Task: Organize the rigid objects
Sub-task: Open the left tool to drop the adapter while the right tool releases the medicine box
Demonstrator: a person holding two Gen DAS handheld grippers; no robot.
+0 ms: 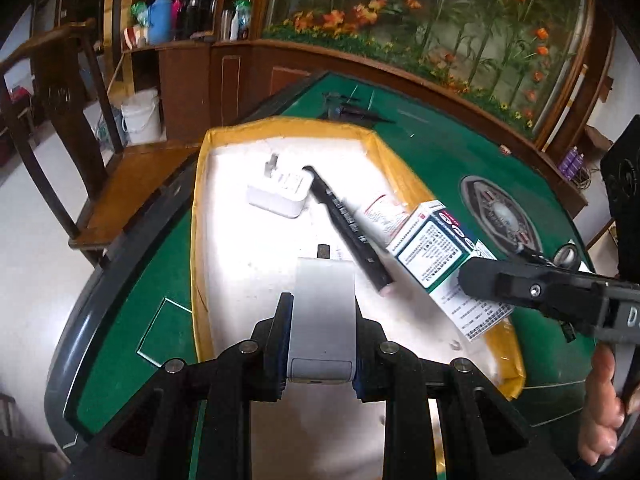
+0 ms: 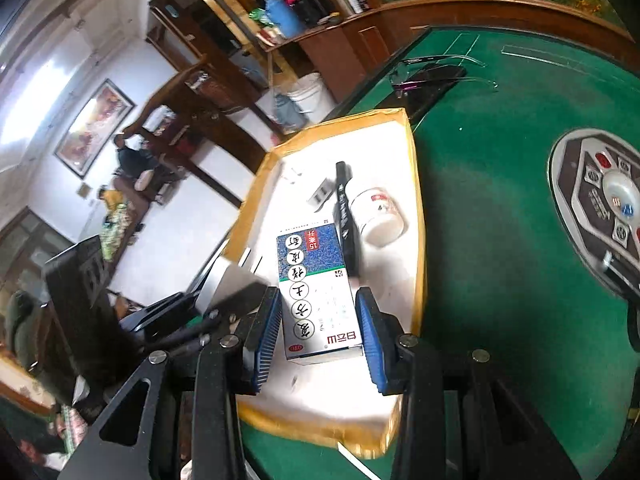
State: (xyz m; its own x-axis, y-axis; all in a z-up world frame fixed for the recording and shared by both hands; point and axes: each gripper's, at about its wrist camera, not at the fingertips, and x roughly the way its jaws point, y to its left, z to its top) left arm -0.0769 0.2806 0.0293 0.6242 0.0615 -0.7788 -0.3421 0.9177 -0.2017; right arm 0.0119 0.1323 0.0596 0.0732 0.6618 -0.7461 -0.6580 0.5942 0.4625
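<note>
Here the right gripper (image 2: 318, 326) clamps a medicine box (image 2: 316, 280) printed with Chinese characters, "15" and "OTC". The left gripper (image 1: 323, 334) pinches a plain grey block (image 1: 324, 304) over the yellow-rimmed tray (image 1: 202, 216).

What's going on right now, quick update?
Left gripper holds grey block. Right gripper holds medicine box. Both over tray. Pen lies near.
</note>
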